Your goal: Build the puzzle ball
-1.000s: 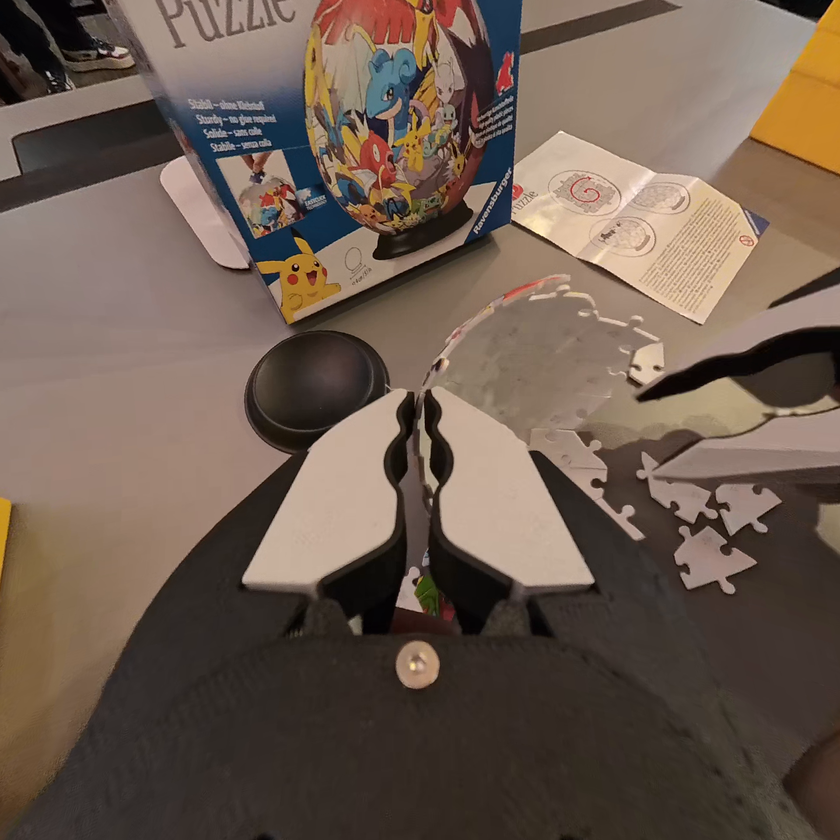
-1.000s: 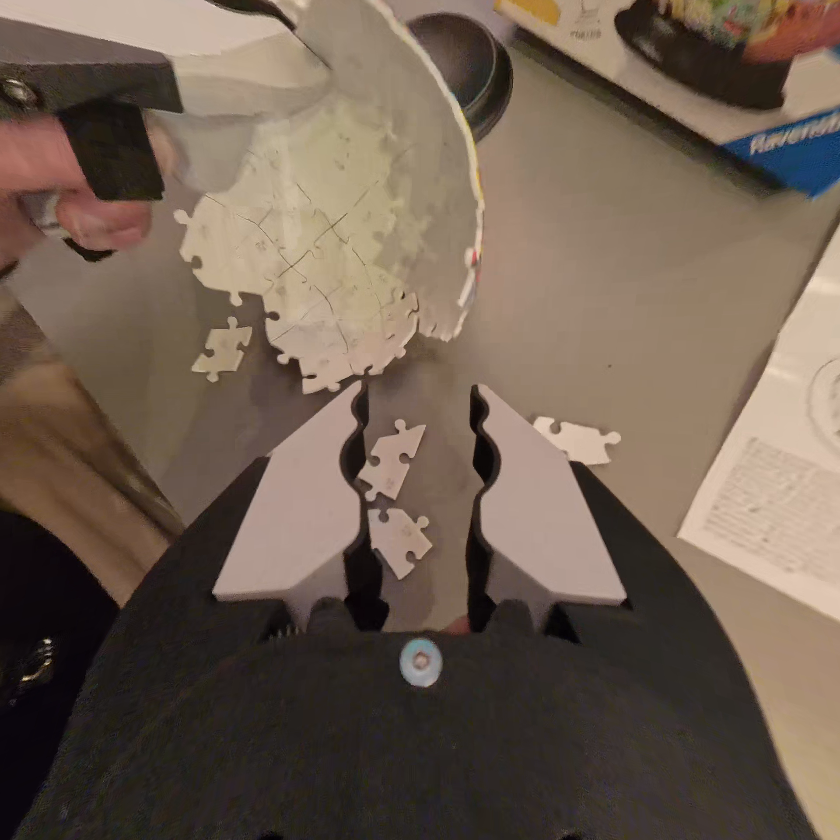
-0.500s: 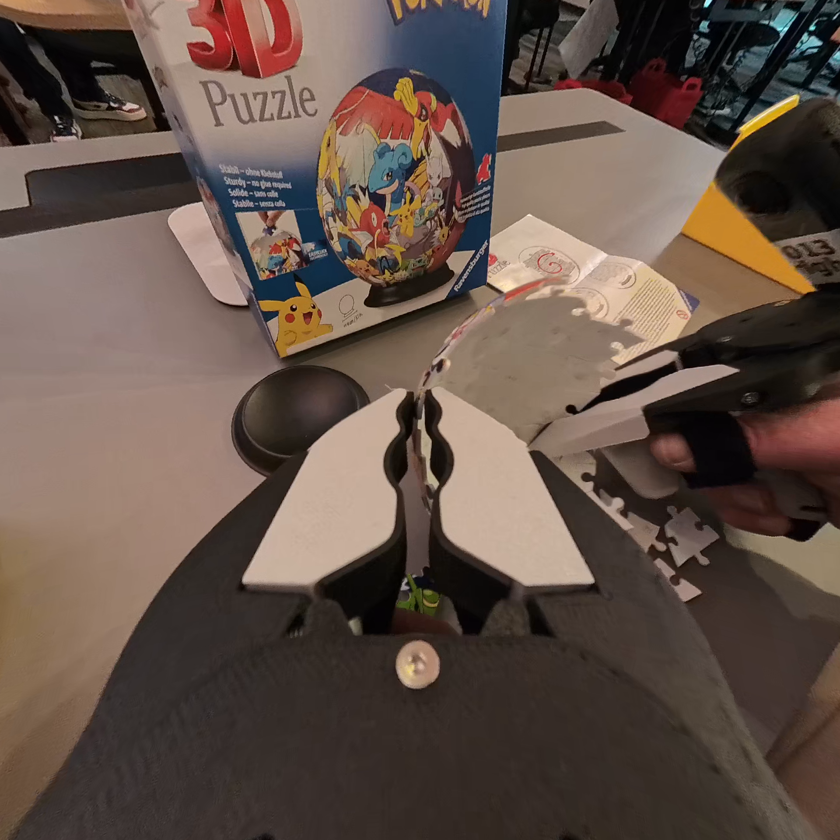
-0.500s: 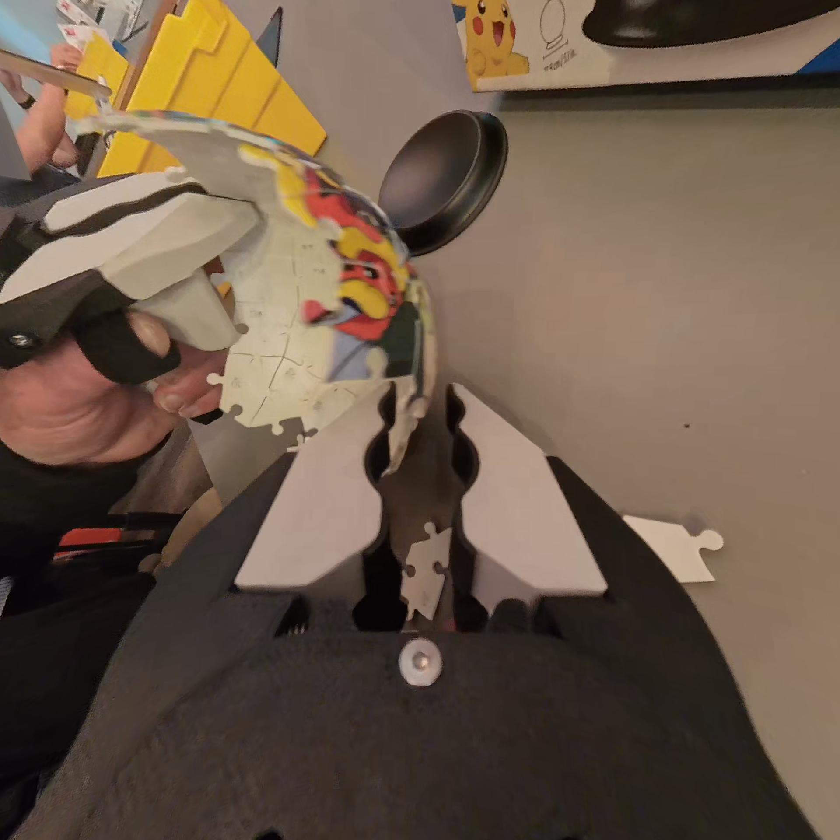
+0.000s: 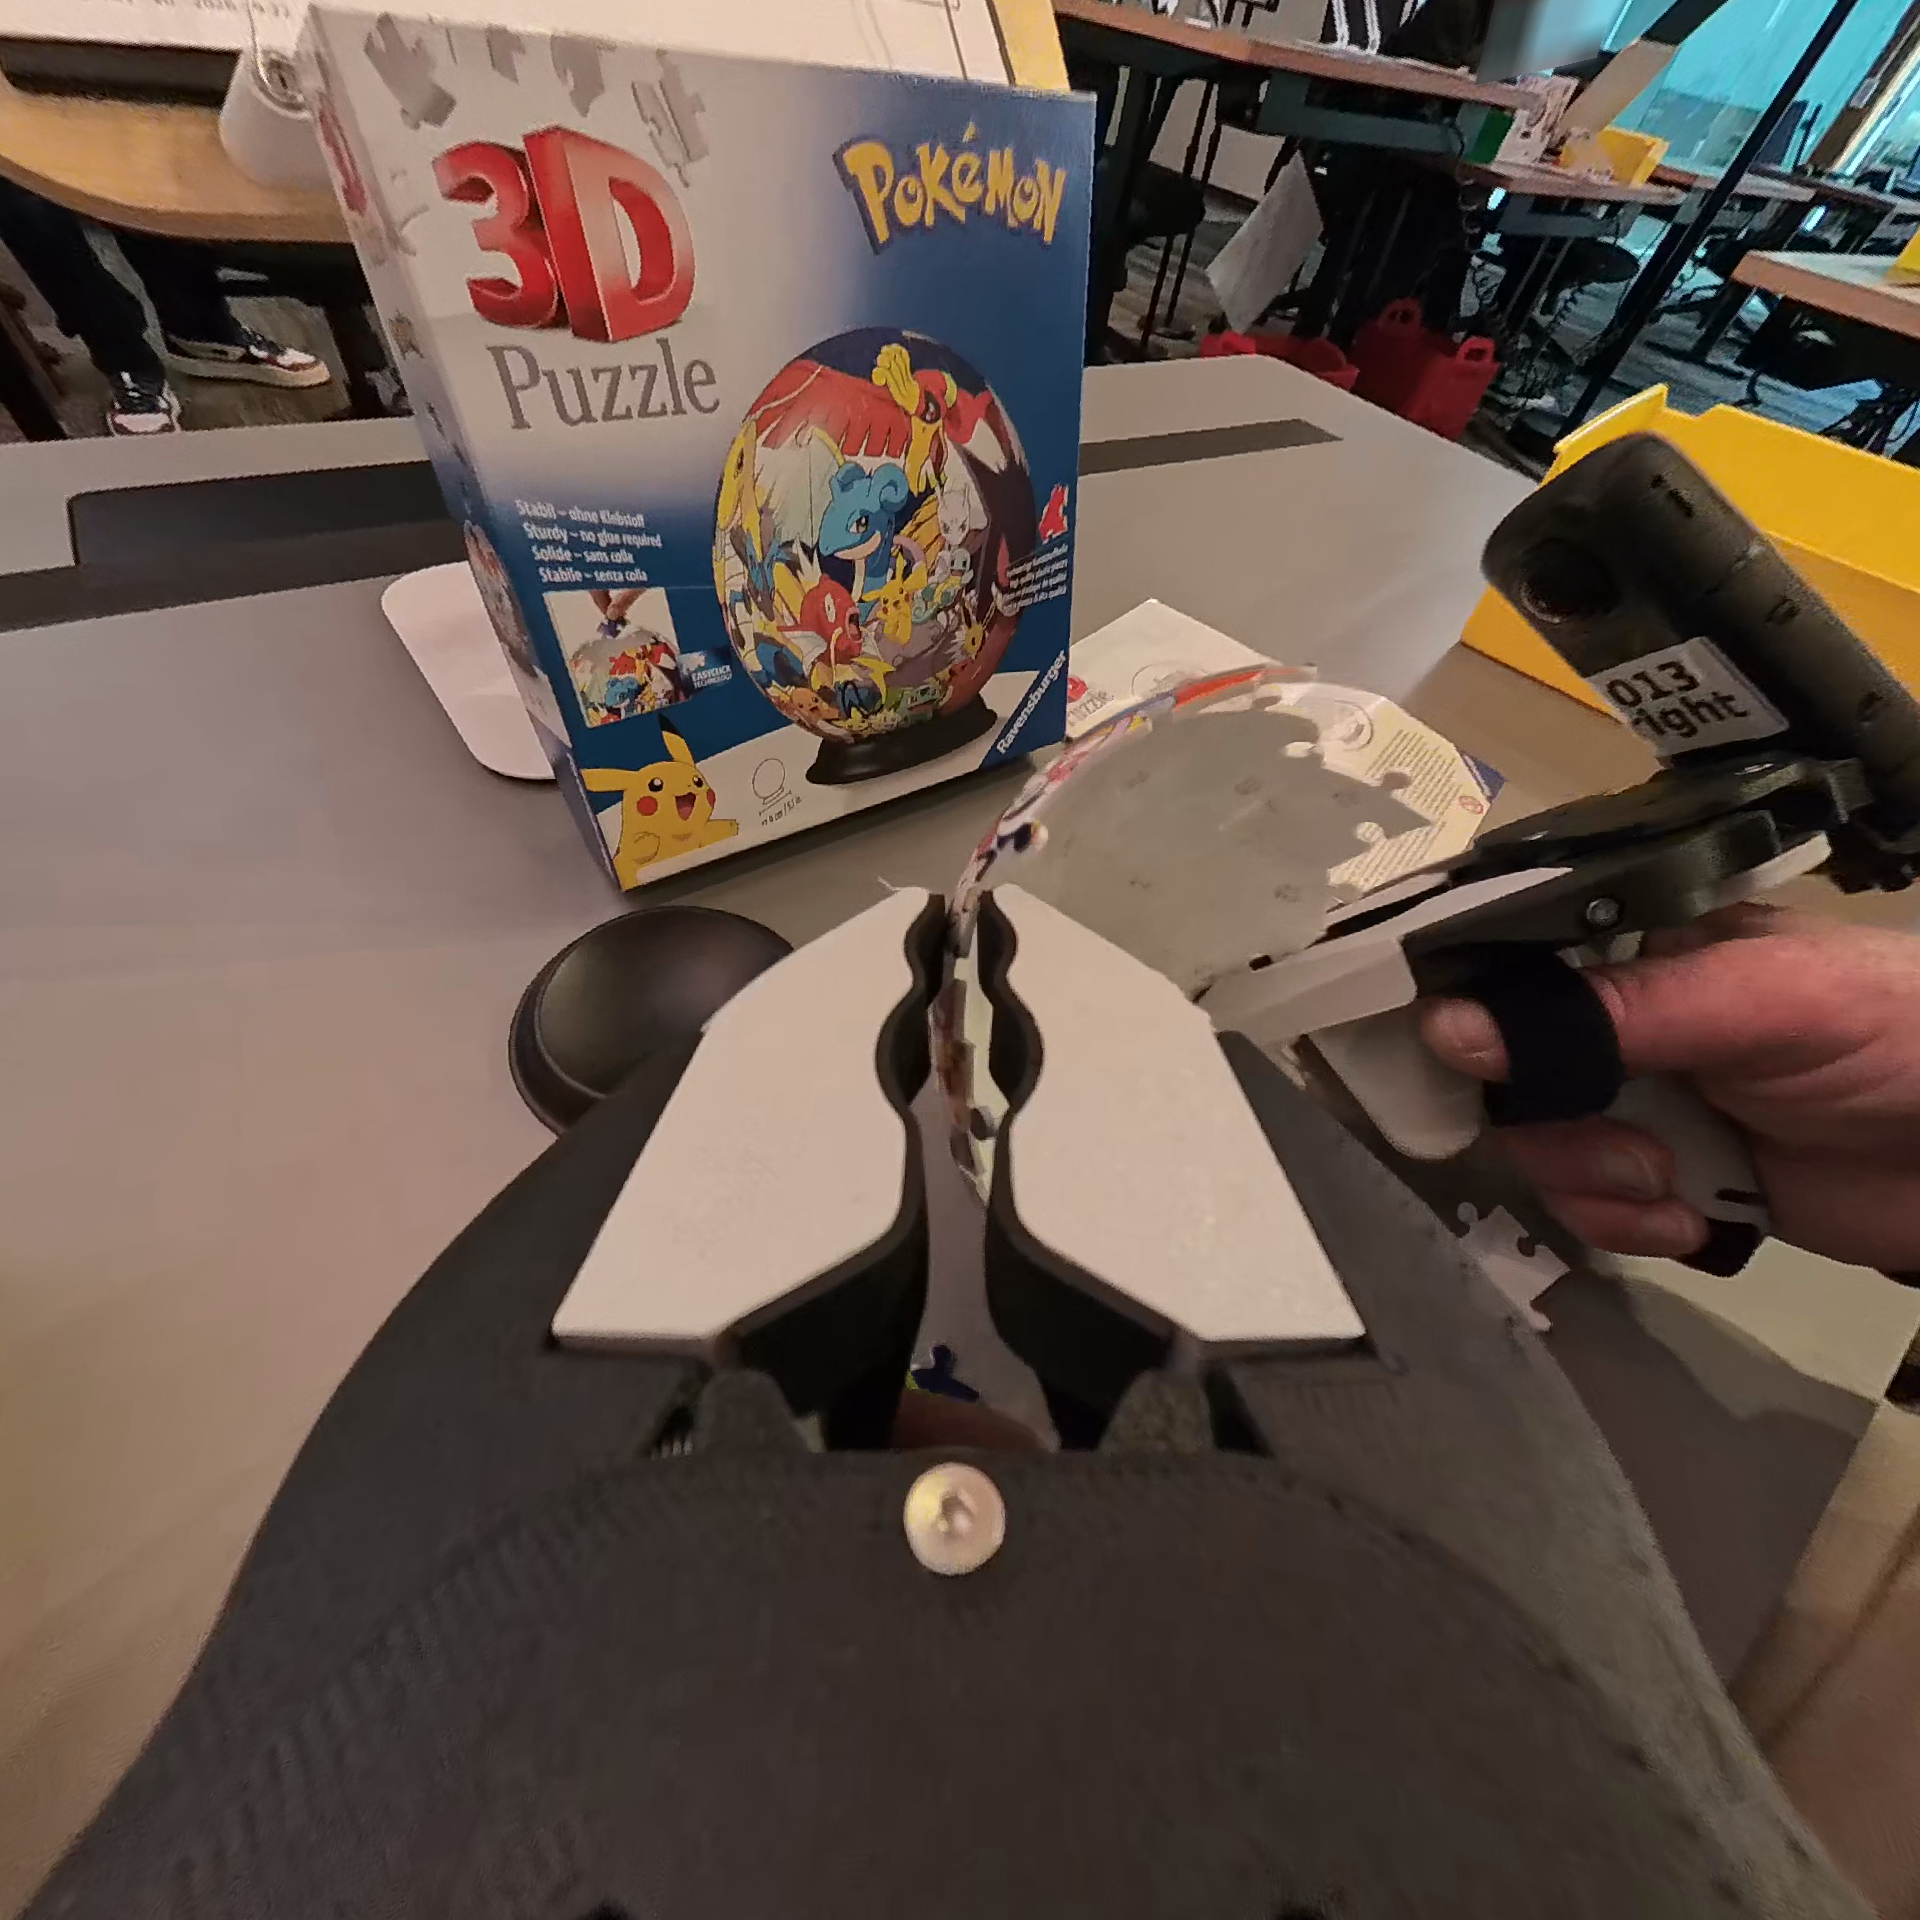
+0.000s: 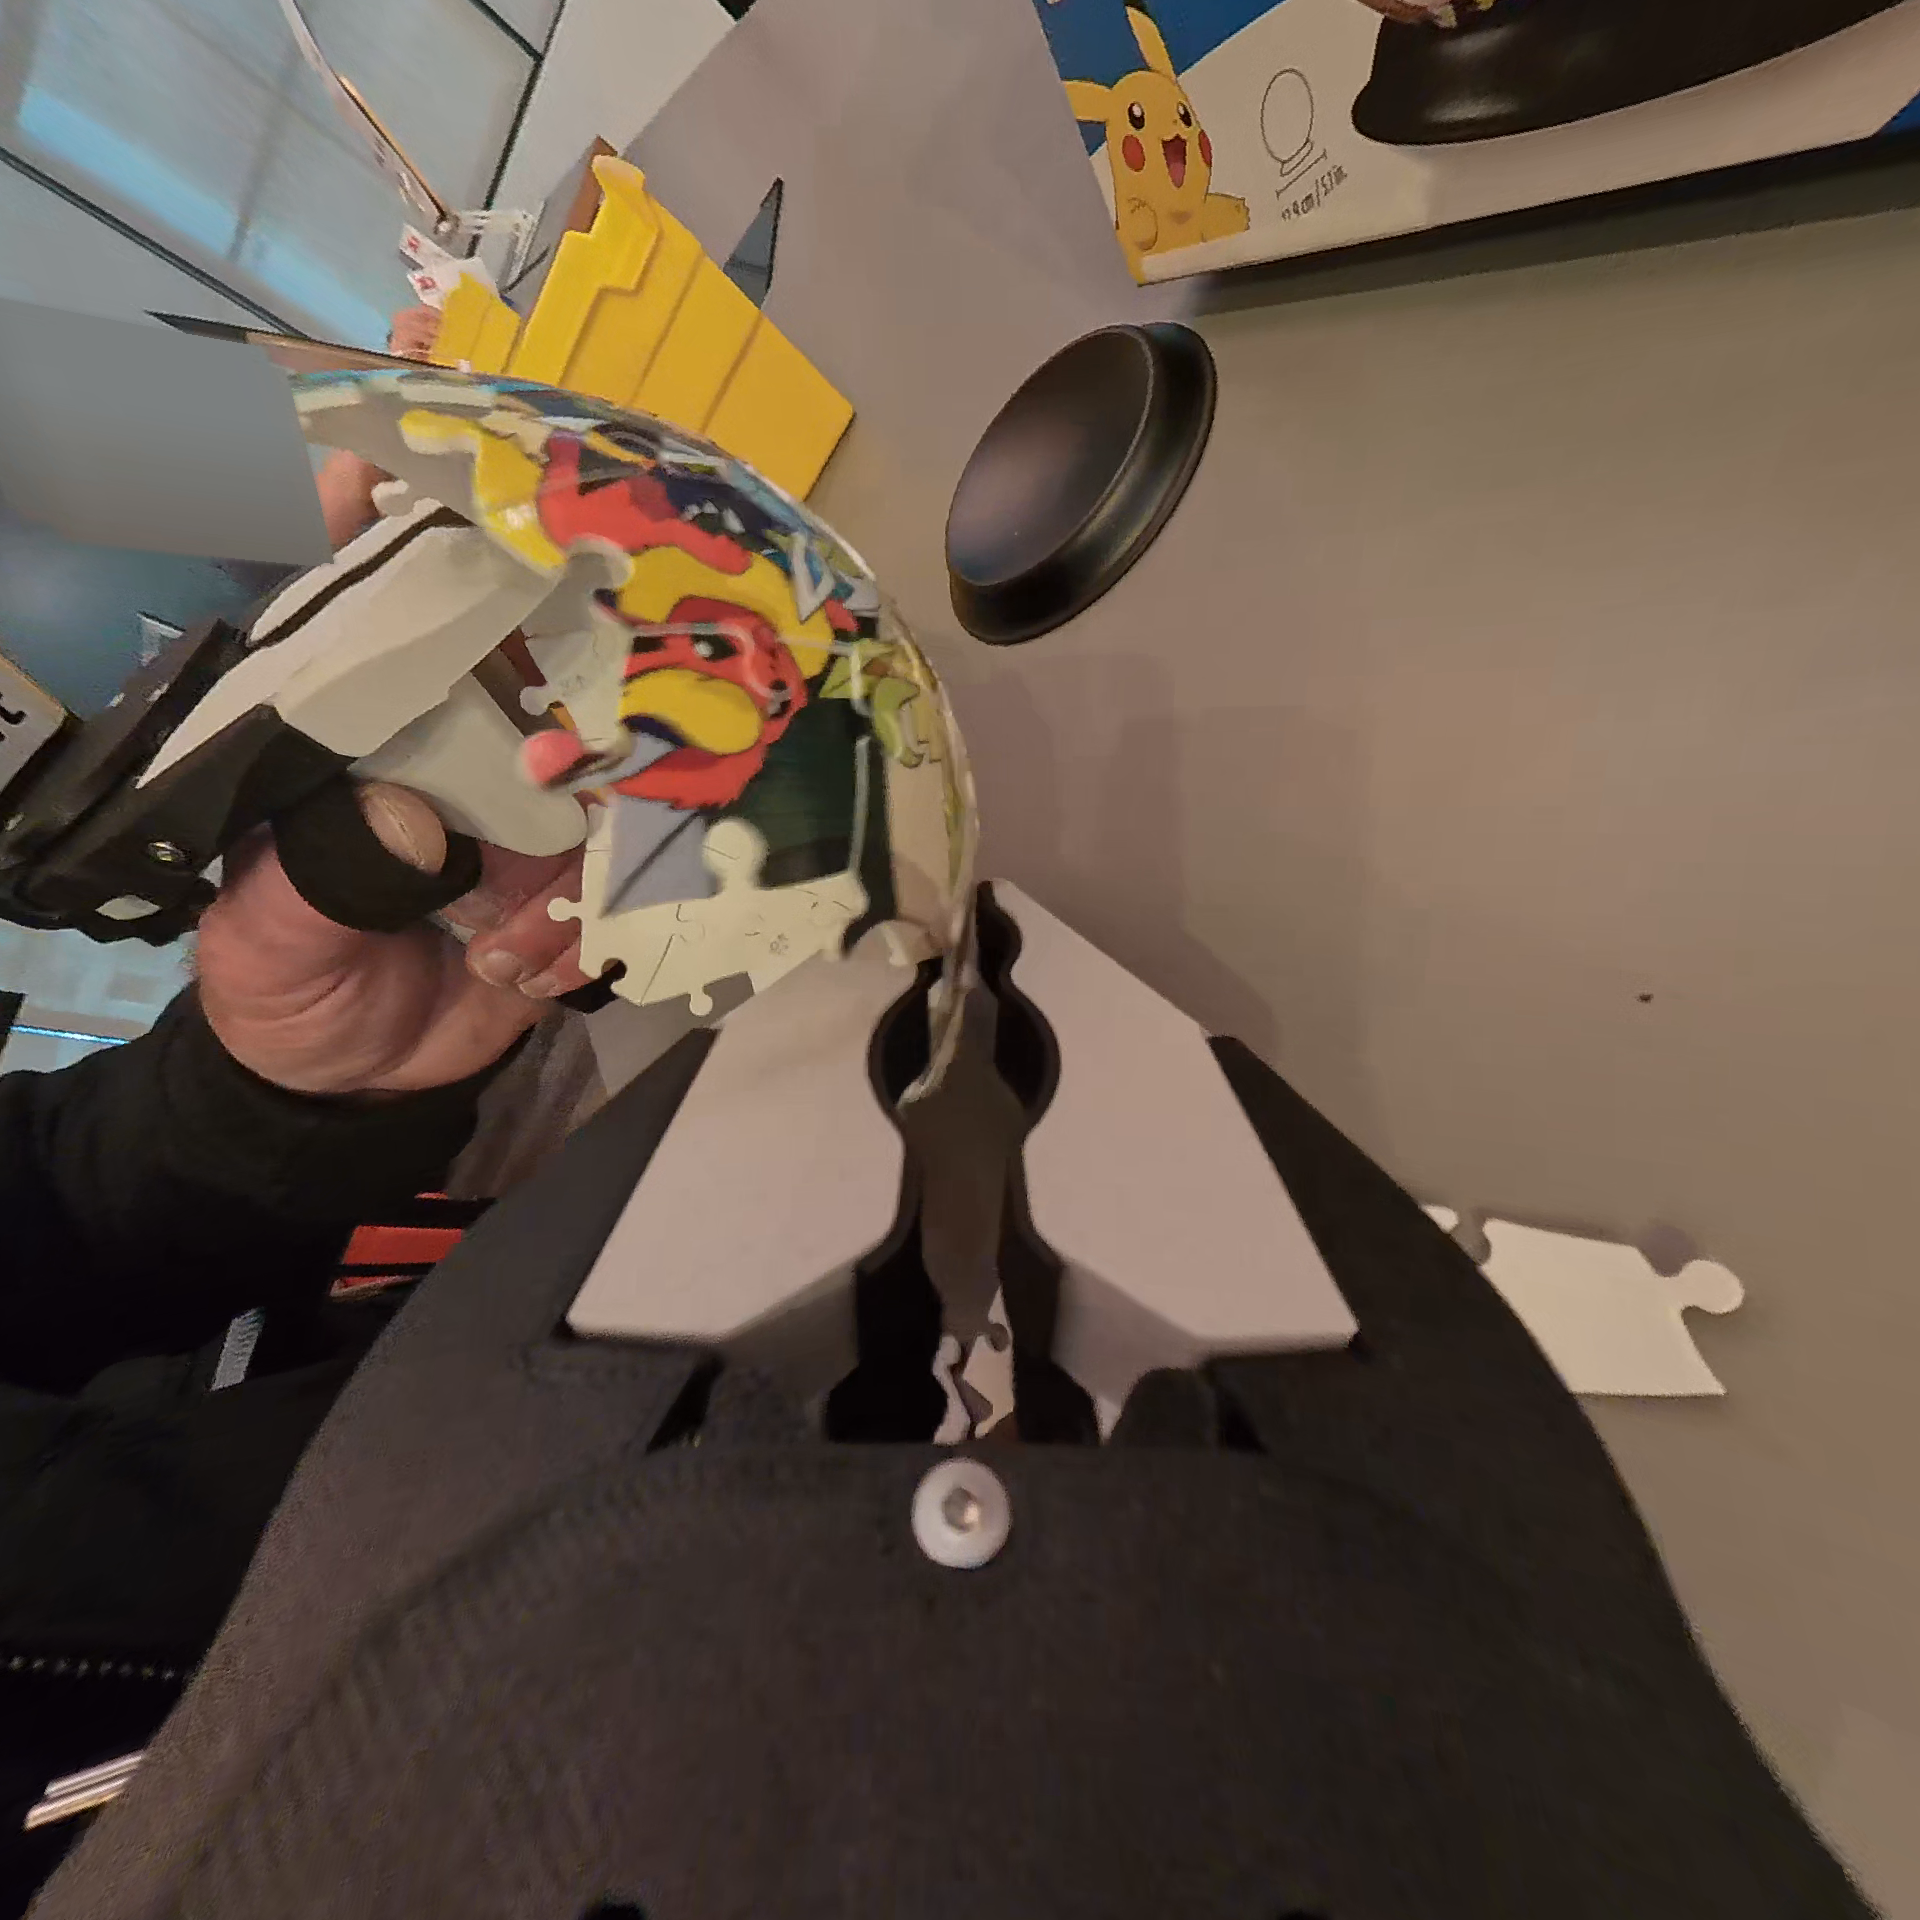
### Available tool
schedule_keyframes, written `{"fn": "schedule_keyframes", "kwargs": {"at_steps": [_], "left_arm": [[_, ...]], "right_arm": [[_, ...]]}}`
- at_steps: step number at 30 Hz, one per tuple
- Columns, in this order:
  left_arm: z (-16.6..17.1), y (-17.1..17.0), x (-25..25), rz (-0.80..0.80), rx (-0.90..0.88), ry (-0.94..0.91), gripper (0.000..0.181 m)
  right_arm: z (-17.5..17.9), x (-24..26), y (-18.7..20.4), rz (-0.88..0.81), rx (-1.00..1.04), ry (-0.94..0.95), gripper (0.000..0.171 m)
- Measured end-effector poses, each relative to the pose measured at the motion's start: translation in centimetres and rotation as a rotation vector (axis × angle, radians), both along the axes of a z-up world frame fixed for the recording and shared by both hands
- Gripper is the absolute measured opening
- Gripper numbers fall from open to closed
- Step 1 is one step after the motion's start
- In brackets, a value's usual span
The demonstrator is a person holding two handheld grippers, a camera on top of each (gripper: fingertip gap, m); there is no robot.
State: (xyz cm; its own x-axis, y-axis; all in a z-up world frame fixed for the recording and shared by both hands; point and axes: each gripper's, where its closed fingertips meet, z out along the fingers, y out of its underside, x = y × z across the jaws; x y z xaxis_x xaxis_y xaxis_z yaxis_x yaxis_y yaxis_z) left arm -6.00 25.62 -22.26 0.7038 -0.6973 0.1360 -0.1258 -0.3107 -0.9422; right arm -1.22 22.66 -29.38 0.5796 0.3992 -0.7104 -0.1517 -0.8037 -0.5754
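Puzzle shell (image 5: 1195, 831), a curved part-built piece of the ball, is being held up in the air above the grey table (image 5: 260, 935), in front of the puzzle box (image 5: 727, 468). Left gripper (image 5: 961, 914) is pinching the shell's left edge, fingers nearly together on it. Right gripper (image 6: 961, 935) is clamping another edge of the shell, its fingers closing on the thin rim. Printed colour side is showing in the right wrist view, plain grey inner side in the left. Black round stand (image 5: 644, 997) is sitting on the table just in front of the box, left of the shell. Paper leaflet (image 5: 1434, 769) is lying right of the box, behind the shell. One loose piece (image 6: 1590, 1320) is lying white side up on the table, well apart from the box. Yellow bin (image 5: 1766, 520) is standing far right of the box.
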Motion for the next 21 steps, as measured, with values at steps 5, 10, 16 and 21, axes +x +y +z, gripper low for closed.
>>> {"fn": "schedule_keyframes", "kwargs": {"at_steps": [5,10,16,21], "left_arm": [[0.6,0.0,-0.1,-0.006,0.007,-0.029,0.005],[0.6,0.0,-0.1,-0.008,0.01,-0.031,0.005],[0.7,-0.1,0.0,-0.011,0.018,-0.032,0.004],[0.9,-0.4,0.3,-0.021,0.03,-0.042,0.005]], "right_arm": [[0.9,0.3,0.3,-0.014,0.023,0.061,0.012],[1.8,0.6,0.6,-0.03,0.054,0.097,0.011],[2.2,0.9,0.8,-0.049,0.073,0.112,0.003],[2.2,1.1,0.8,-0.054,0.074,0.089,0.0]]}}
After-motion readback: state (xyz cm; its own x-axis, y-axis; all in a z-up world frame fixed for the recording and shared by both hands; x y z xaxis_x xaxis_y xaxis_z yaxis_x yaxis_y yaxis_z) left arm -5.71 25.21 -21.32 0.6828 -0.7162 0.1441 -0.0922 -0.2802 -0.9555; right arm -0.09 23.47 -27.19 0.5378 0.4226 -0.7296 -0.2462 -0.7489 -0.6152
